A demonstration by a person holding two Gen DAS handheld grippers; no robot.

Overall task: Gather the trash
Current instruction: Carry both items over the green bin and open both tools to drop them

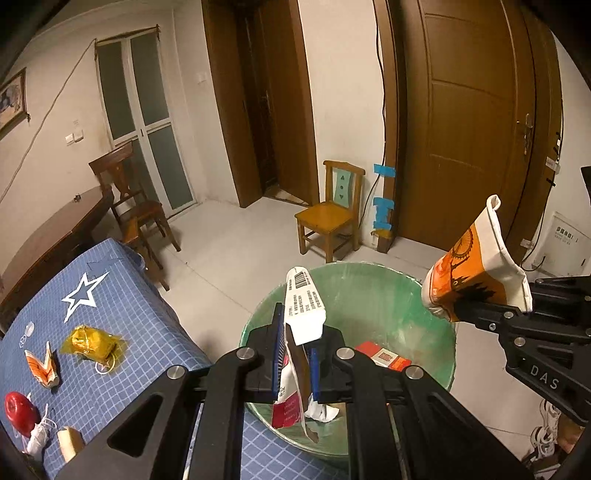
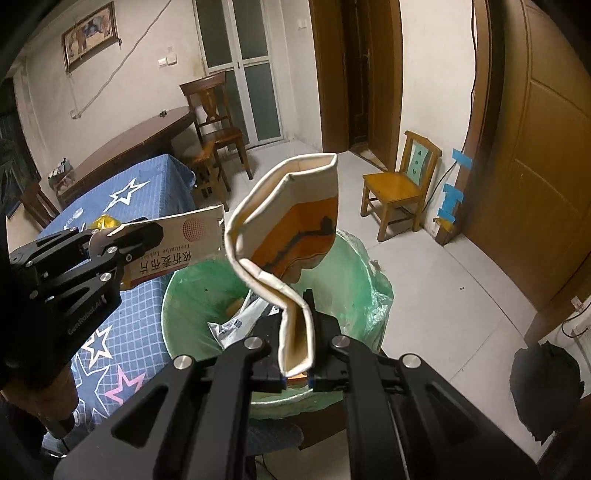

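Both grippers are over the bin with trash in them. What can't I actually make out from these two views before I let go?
- Bin bottom: left wrist view, blocked by the left gripper and its flattened box.
- Bin contents: right wrist view, hidden behind the right gripper and crushed paper cup.
- Table near edge: cut off by the frame.

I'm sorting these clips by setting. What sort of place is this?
Most likely a room in a home, perhaps a dining or living area: wooden chairs such as the small one by the wall, a table under a blue star-print cloth, panelled wooden doors and a framed picture.
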